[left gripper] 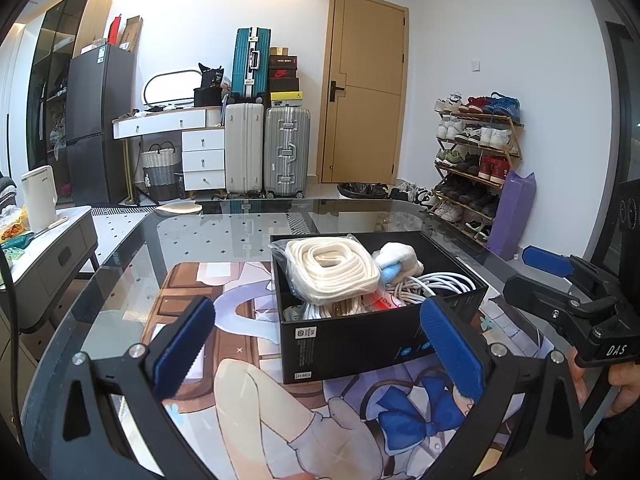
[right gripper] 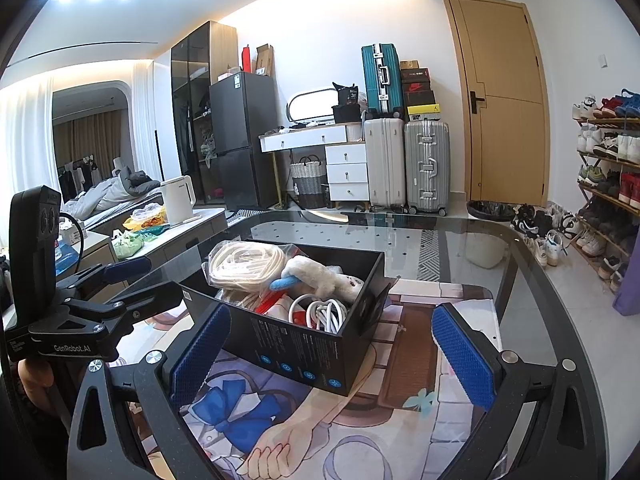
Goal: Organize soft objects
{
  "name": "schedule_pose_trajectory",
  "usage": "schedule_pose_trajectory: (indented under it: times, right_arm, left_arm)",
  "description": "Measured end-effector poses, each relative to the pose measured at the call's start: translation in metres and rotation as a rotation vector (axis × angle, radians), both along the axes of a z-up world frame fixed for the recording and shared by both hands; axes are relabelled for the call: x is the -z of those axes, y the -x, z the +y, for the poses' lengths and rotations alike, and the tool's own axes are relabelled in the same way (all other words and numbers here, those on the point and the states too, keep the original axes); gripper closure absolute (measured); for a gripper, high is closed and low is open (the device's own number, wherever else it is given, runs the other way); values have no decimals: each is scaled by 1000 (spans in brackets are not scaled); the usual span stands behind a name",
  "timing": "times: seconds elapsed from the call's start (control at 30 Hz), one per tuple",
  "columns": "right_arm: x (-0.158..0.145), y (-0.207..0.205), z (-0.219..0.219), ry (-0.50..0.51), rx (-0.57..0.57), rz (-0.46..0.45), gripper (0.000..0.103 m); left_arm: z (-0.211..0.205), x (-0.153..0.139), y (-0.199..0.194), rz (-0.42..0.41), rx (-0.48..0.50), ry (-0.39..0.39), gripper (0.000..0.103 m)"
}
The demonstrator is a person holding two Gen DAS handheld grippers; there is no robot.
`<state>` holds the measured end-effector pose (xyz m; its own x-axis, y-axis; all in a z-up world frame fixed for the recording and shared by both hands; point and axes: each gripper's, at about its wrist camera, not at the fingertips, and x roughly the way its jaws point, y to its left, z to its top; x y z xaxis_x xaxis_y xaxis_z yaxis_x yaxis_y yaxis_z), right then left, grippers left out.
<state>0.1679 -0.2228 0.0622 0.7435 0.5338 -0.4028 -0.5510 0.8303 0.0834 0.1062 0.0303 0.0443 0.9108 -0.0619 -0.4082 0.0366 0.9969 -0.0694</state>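
While both tongs, left tongs (left gripper: 320, 344) and right tongs (right gripper: 332, 356), gape empty, the black cardboard box (left gripper: 360, 340) of soft items lies at 12 o'clock, nearer the left.

An open black box (left gripper: 352, 340) on the printed mat holds a bagged cream rope coil (left gripper: 326, 268), a white plush toy (right gripper: 320, 274) and white cables (right gripper: 326, 312).

Pretty clearly someone's small studio apartment: a wooden shoe rack packed with sneakers (left gripper: 478, 160) by the tan wooden entry door (left gripper: 366, 88), hard-shell suitcases stacked against the wall (left gripper: 266, 120), a dark two-door fridge (left gripper: 98, 120), and an unmade bed with grey bedding (right gripper: 110, 196) beyond white curtains.
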Motion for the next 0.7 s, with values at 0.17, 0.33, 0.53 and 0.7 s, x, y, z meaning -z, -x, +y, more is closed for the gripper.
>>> schedule_pose_trajectory:
  times: [0.17, 0.33, 0.53, 0.7]
  right_arm:
    - [0, 0, 0, 1, 0, 0, 1]
    - [0, 0, 0, 1, 0, -1, 1]
    - [0, 0, 1, 1, -1, -2, 1]
    - [0, 1, 3, 4, -4, -7, 1]
  left_arm:
    - [0, 0, 0, 3, -1, 1, 0]
    - [0, 0, 0, 3, -1, 2, 0]
    - [0, 0, 0, 2, -1, 1, 0]
    - [0, 0, 0, 1, -3, 3, 0]
